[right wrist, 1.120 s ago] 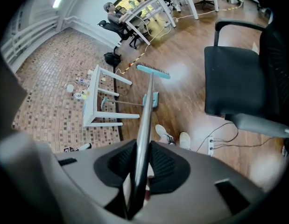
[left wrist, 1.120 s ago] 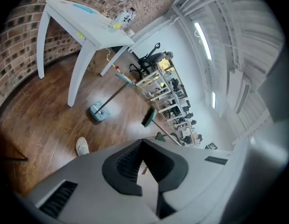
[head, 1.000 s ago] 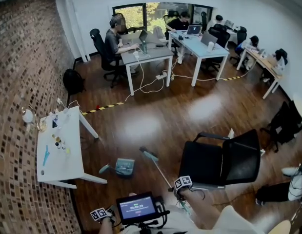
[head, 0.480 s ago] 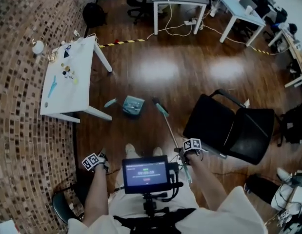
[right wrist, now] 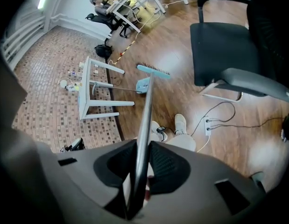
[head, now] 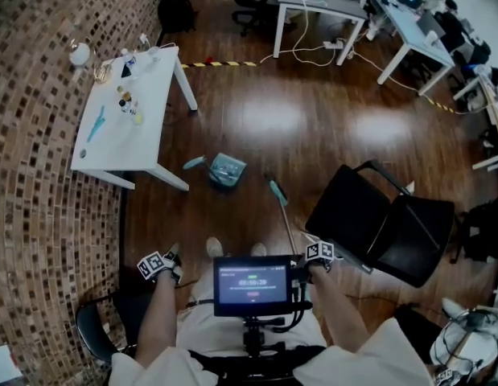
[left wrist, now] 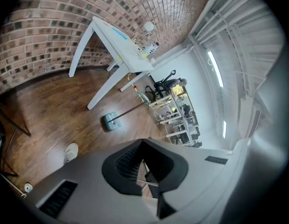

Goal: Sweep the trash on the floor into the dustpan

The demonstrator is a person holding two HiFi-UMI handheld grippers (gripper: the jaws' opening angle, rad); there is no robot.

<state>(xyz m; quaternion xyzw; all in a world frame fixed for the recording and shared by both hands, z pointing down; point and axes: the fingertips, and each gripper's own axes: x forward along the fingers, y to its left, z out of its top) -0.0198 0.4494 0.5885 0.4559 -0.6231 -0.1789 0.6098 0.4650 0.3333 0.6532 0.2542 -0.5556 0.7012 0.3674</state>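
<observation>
Through the right gripper view I see my right hand-held gripper (right wrist: 142, 146) clamped on the grey handle of the broom (right wrist: 145, 111), the pole running straight up between both pads to the teal head near the middle of the frame. From the head view that same right hand-held gripper (head: 319, 253) sits low and right of the small screen (head: 253, 284) on my chest, and the broom (head: 279, 203) slants away from it over the dark wooden floor (head: 313, 135); I can't tell whether its bristles touch the boards. The dustpan (head: 227, 170) is a teal box lying on the floor up and to the left of the broom head, near it but apart, with its thin handle pointing left toward the foot of the white tabletop's (head: 124, 119) leg. The left hand-held gripper (head: 162, 264) hangs at the lower left beside my thigh, and its own view shows the left hand-held gripper (left wrist: 143, 141) with its jaws pressed together and nothing in them, looking over one pale shoe (left wrist: 70, 151) toward the dustpan (left wrist: 110, 121) and the tabletop (left wrist: 118, 41) by the brick wall. A black chair (head: 377, 215) stands just right of the broom. The trash itself I cannot pick out on the floor
</observation>
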